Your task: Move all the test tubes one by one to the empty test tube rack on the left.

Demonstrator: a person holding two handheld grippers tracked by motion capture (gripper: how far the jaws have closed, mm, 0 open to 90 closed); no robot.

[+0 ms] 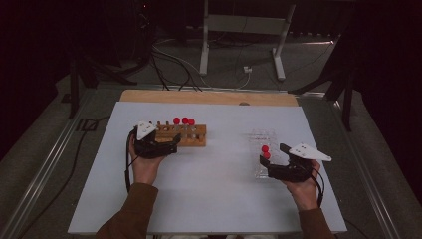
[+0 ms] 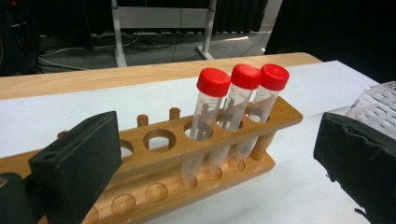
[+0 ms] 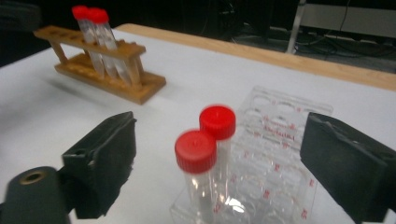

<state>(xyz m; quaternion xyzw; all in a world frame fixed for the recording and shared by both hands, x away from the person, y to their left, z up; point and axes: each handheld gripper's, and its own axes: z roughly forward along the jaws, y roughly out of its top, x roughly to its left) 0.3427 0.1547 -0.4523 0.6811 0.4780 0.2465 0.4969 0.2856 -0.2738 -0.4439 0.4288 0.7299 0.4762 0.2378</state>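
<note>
Three red-capped clear tubes (image 2: 233,112) in wooden rack (image 2: 196,163); two, slightly blurred, in clear plastic rack (image 3: 275,154). My left gripper (image 2: 219,158) and right gripper (image 3: 219,163): both spread apart, holding nothing.

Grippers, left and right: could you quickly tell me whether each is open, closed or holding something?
Left gripper: open, holding nothing, jaws either side of the wooden rack.
Right gripper: open, jaws around two red-capped tubes, not gripping.

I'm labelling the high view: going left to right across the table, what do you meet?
Left gripper → wooden rack with three red-capped tubes → clear rack holding two red-capped tubes → right gripper.
</note>
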